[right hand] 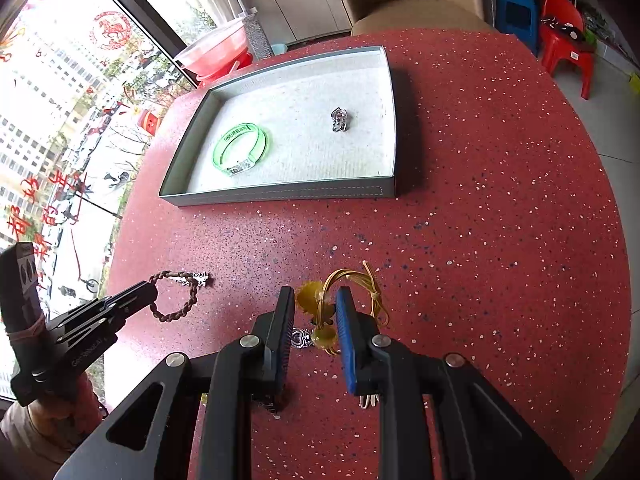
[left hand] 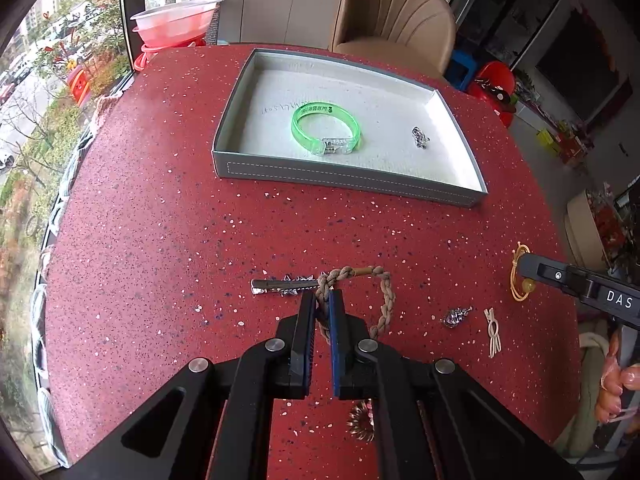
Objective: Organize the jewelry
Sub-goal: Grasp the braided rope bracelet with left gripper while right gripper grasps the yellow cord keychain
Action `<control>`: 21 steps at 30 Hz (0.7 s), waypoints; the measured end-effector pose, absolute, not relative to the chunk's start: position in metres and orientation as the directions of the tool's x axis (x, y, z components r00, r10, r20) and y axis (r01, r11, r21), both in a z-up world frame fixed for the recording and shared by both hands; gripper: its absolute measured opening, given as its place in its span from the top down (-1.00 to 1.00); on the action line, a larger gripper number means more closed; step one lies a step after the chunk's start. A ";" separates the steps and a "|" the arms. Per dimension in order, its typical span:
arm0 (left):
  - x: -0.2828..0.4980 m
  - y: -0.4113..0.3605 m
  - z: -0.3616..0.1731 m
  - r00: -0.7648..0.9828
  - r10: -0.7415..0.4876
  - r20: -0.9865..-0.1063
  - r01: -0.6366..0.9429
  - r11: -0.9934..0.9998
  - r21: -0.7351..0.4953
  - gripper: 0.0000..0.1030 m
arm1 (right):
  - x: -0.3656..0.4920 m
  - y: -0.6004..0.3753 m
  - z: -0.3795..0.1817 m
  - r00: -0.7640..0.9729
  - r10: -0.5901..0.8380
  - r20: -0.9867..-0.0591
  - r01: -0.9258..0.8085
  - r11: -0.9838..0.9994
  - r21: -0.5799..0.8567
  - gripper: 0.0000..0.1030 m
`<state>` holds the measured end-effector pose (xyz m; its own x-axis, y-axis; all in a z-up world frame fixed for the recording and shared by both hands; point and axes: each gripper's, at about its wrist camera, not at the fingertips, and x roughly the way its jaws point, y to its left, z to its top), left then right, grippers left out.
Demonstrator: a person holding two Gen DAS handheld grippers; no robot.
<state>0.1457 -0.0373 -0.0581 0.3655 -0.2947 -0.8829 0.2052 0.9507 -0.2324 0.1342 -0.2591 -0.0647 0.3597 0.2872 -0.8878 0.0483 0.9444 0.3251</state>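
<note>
On the left I see the big window (left hand: 48, 120), and by it stacked pink plastic bowls (left hand: 176, 24). My left gripper (left hand: 323, 304) is pressed together on the brown braided cord bracelet (left hand: 384, 300), above the red speckled round table (left hand: 160, 240). A silver hair clip with small stars (left hand: 280, 285) lies just beside that bracelet. Further back sits the shallow grey tray with white lining (left hand: 340, 178); inside are a green translucent bangle (left hand: 326, 128) and a small silver charm (left hand: 420, 138), well apart. To the right, a silver pendant (left hand: 456, 316) and a cream hairpin (left hand: 493, 332) lie on the table. My right gripper (right hand: 314, 300) pinches the yellow thin cord bracelet with amber beads (right hand: 352, 292). A beige chair (left hand: 392, 12) stands behind.
</note>
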 end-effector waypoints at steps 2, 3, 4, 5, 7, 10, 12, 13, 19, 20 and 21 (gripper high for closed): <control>0.149 -0.037 -0.056 0.370 -0.295 -0.881 0.202 0.951 -0.234 0.51 | 0.137 -0.259 -0.063 0.361 0.292 -0.886 0.049 0.942 0.331 0.56; 0.151 -0.038 -0.057 0.372 -0.295 -0.880 0.201 0.951 -0.234 0.51 | 0.138 -0.259 -0.062 0.362 0.294 -0.885 0.049 0.941 0.333 0.56; 0.152 -0.039 -0.056 0.374 -0.296 -0.879 0.201 0.951 -0.235 0.51 | 0.139 -0.259 -0.062 0.363 0.296 -0.883 0.048 0.941 0.336 0.56; 0.153 -0.039 -0.055 0.376 -0.296 -0.878 0.201 0.951 -0.235 0.51 | 0.138 -0.263 -0.059 0.364 0.298 -0.882 0.047 0.940 0.337 0.56; 0.155 -0.039 -0.053 0.380 -0.299 -0.876 0.202 0.950 -0.237 0.51 | 0.142 -0.262 -0.058 0.367 0.301 -0.880 0.045 0.939 0.340 0.56; 0.159 -0.042 -0.051 0.385 -0.302 -0.872 0.205 0.949 -0.238 0.51 | 0.150 -0.260 -0.058 0.371 0.306 -0.877 0.041 0.938 0.345 0.56; 0.162 -0.043 -0.048 0.389 -0.305 -0.869 0.206 0.948 -0.240 0.51 | 0.153 -0.261 -0.055 0.376 0.310 -0.874 0.039 0.936 0.349 0.56; 0.164 -0.043 -0.047 0.391 -0.307 -0.868 0.207 0.948 -0.242 0.51 | 0.155 -0.262 -0.053 0.378 0.311 -0.872 0.037 0.936 0.350 0.56; 0.176 -0.045 -0.037 0.408 -0.319 -0.855 0.207 0.945 -0.254 0.51 | 0.171 -0.260 -0.045 0.395 0.319 -0.862 0.016 0.935 0.353 0.56; 0.178 -0.045 -0.035 0.412 -0.320 -0.853 0.207 0.945 -0.254 0.51 | 0.174 -0.259 -0.043 0.398 0.320 -0.860 0.013 0.935 0.354 0.56; 0.180 -0.046 -0.033 0.416 -0.321 -0.851 0.207 0.945 -0.254 0.51 | 0.177 -0.259 -0.041 0.401 0.321 -0.858 0.010 0.935 0.355 0.56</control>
<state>0.1799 -0.0460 -0.0328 0.4162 -0.3206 -0.8509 0.2075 0.9446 -0.2544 0.1768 -0.2594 -0.0413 0.4007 0.3213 -0.8580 0.0104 0.9348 0.3549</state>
